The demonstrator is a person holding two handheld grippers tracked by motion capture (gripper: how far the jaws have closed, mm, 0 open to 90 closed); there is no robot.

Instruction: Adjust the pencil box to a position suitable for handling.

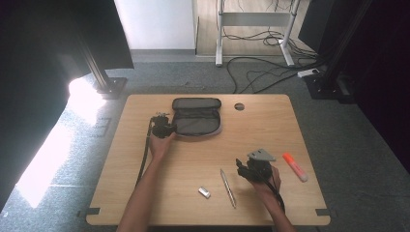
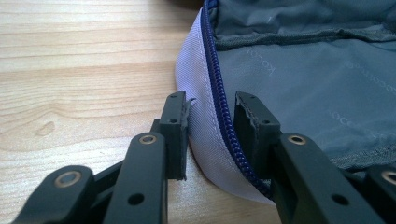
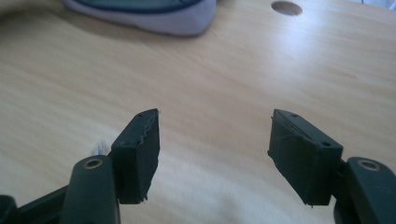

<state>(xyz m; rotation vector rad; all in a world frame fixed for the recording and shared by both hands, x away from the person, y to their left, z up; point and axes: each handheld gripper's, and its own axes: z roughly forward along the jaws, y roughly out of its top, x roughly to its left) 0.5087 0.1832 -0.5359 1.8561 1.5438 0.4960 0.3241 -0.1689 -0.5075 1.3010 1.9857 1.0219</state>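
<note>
On the wooden table (image 1: pixel 193 159) an opened grey pencil case (image 1: pixel 197 117) lies flat near the far edge, its lid folded back, just left of a round hole (image 1: pixel 239 106) in the tabletop. The left gripper (image 1: pixel 163 126) sits at the case's near-left corner. In the left gripper view its 2 jaws straddle the case's pale outer rim (image 2: pixel 198 126) and blue zipper (image 2: pixel 219 100): the left pad lies against the rim fabric, while a narrow gap shows between the zipper and the right pad, so the rim is between the jaws but not visibly clamped from both sides. The right gripper (image 1: pixel 255 169) is held over the near-right part of the table, well apart from the case, with its jaws spread and nothing between them; its own view shows bare wood between the pads (image 3: pixel 140 149) and the case's end farther off. A pen (image 1: pixel 227 188) lies just left of the right gripper, a small silver item (image 1: pixel 204 192) lies left of the pen, and an orange highlighter (image 1: pixel 295 166) lies to the gripper's right. No other items are on the table.
</note>
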